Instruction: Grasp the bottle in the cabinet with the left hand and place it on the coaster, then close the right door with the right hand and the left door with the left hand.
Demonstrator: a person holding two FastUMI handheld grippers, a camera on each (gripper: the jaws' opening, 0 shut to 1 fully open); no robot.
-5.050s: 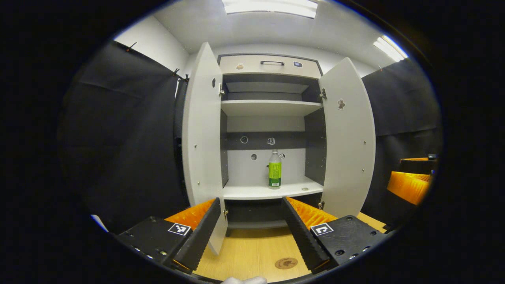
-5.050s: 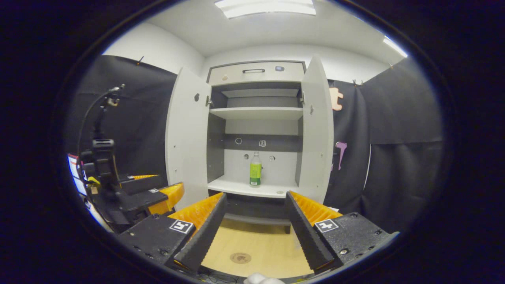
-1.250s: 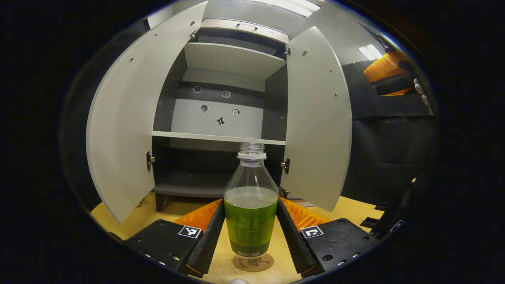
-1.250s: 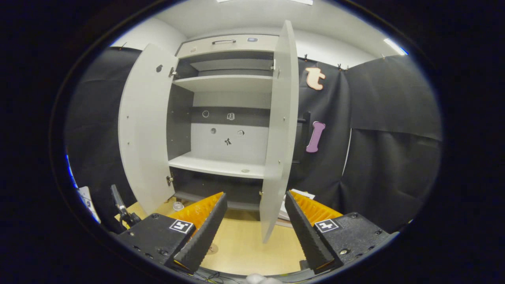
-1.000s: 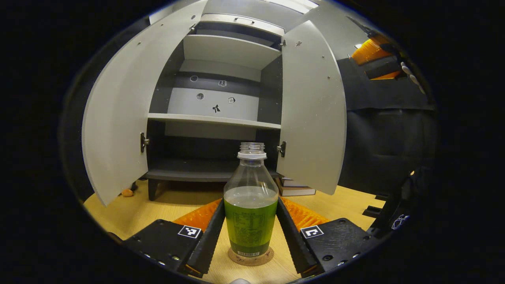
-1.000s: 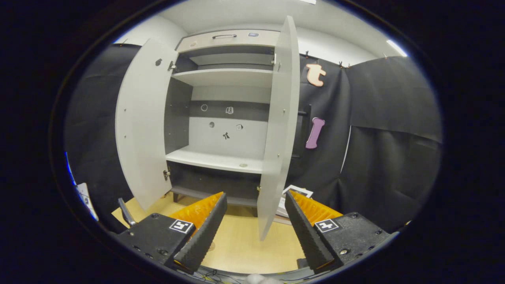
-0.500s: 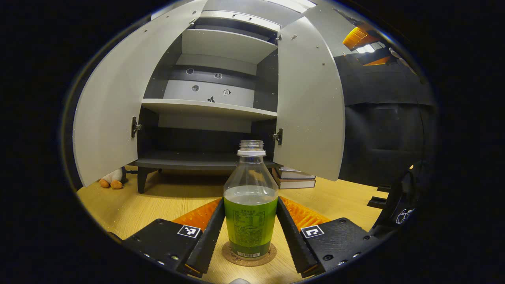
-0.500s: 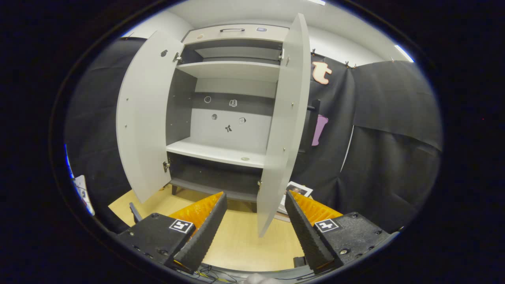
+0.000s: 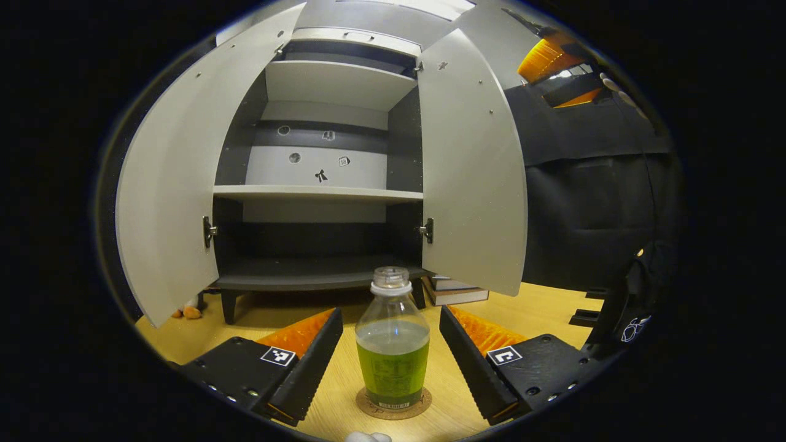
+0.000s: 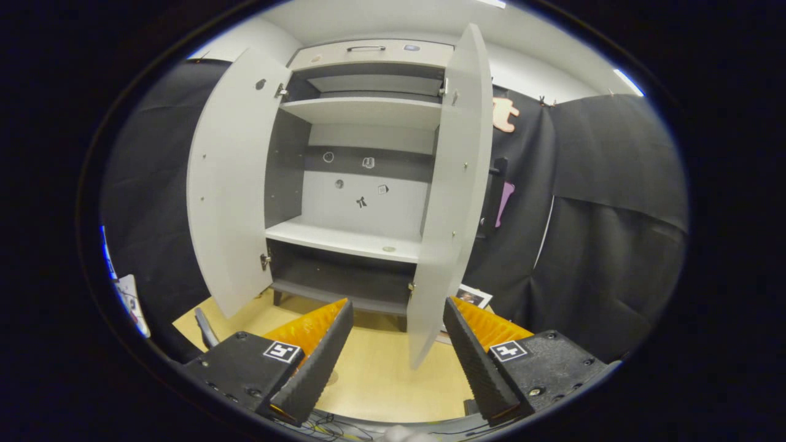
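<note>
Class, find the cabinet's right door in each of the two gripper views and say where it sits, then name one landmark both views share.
Left gripper view: the right door stands open, right of centre, above and behind the bottle on the coaster.
Right gripper view: the same door is near the centre, seen almost edge-on, its lower end between the right gripper's open fingers.
Shared landmark: the bow sticker on the cabinet's back wall.

The bottle [image 9: 392, 344] stands on the coaster [image 9: 393, 403] on the tabletop [image 9: 540, 307], before the cabinet [image 9: 319, 184]. Books [image 9: 454, 290] lie under its right door [image 9: 473, 166].
</note>
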